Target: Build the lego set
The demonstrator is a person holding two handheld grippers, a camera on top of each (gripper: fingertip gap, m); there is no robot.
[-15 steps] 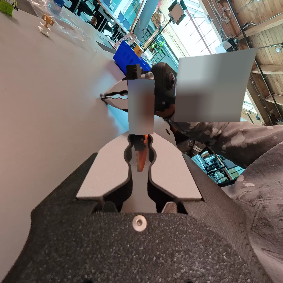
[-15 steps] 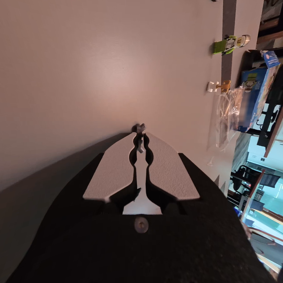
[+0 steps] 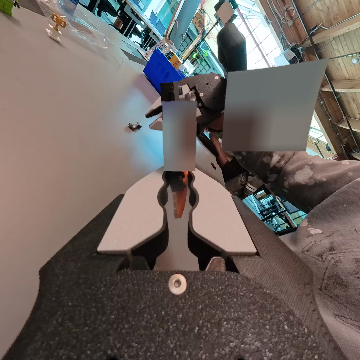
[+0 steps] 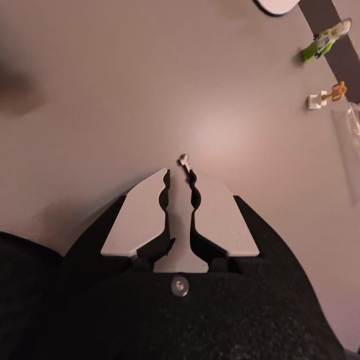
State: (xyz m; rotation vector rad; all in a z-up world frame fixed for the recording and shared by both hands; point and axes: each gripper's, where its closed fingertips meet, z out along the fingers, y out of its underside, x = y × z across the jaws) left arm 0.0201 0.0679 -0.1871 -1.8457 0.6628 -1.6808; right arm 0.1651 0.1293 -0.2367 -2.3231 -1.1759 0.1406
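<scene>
My left gripper (image 3: pixel 179 174) is shut on a small lego assembly (image 3: pixel 181 198) of orange and black pieces. A blur patch covers its middle, and its black and grey top (image 3: pixel 172 91) shows above the patch. My right gripper (image 4: pixel 179 172) is open and empty. A small grey lego piece (image 4: pixel 184 160) lies on the grey table (image 4: pixel 116 97), just ahead of the right fingertip. In the left wrist view the same piece (image 3: pixel 134 125) lies on the table, a little apart from the open right gripper (image 3: pixel 153 118).
A green lego build (image 4: pixel 323 42) and a gold trophy piece on a white base (image 4: pixel 327 96) stand far right on the table, beside a clear plastic bag (image 4: pixel 348 132). A blue bin (image 3: pixel 161 72) sits past the table edge. A person's sleeve (image 3: pixel 292 175) is at the right. My right fingertips sit around 15 cm from my left ones. From the right gripper's tips to the green lego build (image 4: pixel 323 42) is close to 20 cm.
My right gripper has opened and let go of the small grey piece, which now lies on the table. The gripper has drawn back slightly. The left gripper keeps hold of its assembly.
</scene>
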